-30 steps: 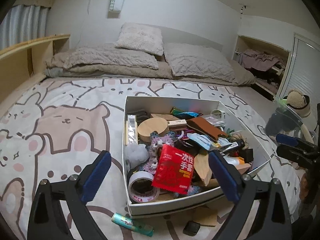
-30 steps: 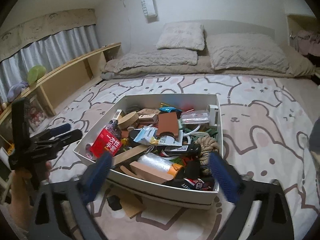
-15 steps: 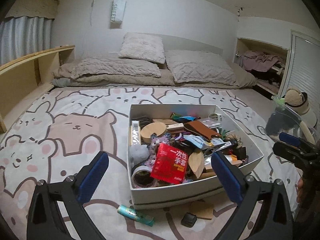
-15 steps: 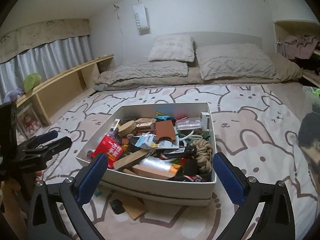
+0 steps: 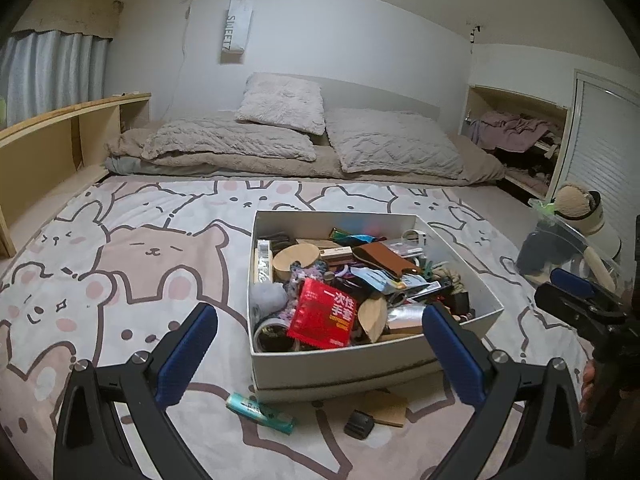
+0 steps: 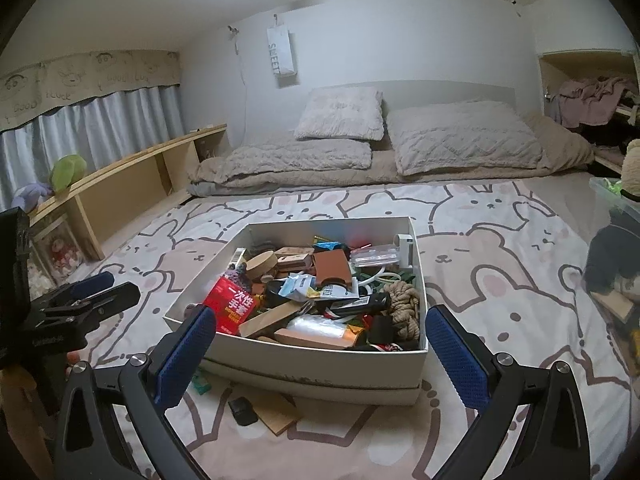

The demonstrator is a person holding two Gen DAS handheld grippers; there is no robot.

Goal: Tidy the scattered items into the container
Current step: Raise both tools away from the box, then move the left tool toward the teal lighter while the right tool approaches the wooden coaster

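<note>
Scattered leftovers lie on the bear-print bedspread (image 5: 120, 264) just in front of the white cardboard box (image 5: 340, 368), low in the left wrist frame: a teal tube (image 5: 260, 408), a small black block (image 5: 359, 425) and a flat wooden piece (image 5: 386, 406). The box itself sits mid-frame, heaped with odds and ends, a red packet (image 5: 323, 314) near its front wall.

Both tools hang empty. The left gripper (image 5: 320, 352) has its jaws spread wide, and so does the right gripper (image 6: 320, 350); neither touches anything. By my reckoning most of the tidying is done and a fresh pick is about to start. The next move calls for dropping one gripper low to the bedspread and closing on one of those three strays, the tube being the easiest to straddle.

Against a second ago, both cameras have pulled back and risen: the box looks smaller and the strays show fully now.
</note>
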